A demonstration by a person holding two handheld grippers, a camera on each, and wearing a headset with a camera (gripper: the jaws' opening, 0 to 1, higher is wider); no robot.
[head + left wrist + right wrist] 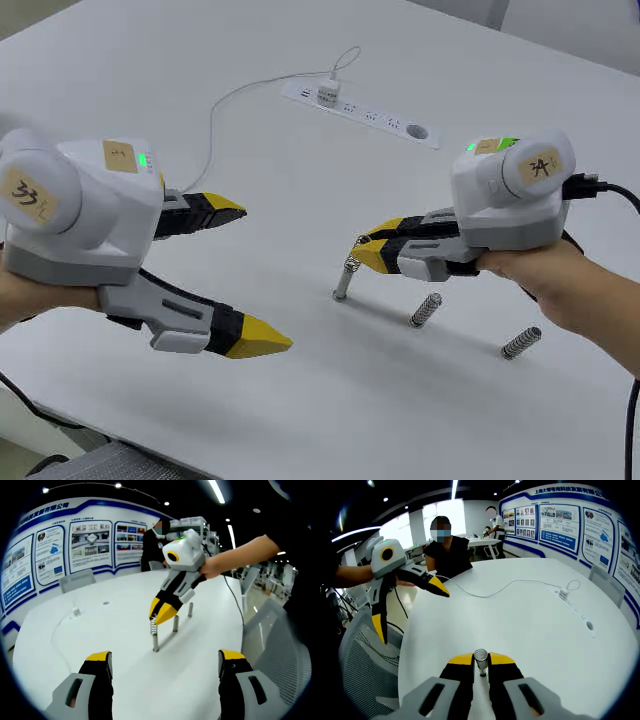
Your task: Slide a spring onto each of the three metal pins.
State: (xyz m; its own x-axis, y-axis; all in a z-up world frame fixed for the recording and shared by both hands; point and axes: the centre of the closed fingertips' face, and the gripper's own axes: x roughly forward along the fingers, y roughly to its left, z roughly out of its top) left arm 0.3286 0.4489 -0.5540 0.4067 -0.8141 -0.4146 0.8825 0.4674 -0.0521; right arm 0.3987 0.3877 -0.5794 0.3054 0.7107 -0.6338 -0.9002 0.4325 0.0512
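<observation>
My right gripper (368,250) is shut on a small steel spring (351,266), holding it at the top of the leftmost metal pin (342,288). The right gripper view looks down the spring (480,656) end-on between the yellow tips of my right gripper (480,663). The middle pin (425,310) and the right pin (521,342) each appear wrapped in a spring. My left gripper (245,275) hovers wide open to the left, holding nothing. From the left gripper view, the open left gripper (165,665) faces the pin (155,642) and the spring (153,624) above it.
All of this sits on a white table (300,400). A white power strip (360,112) with a plug (328,95) and a looping cable lies at the far side. A mesh chair (365,670) stands by the table's edge, with people beyond it.
</observation>
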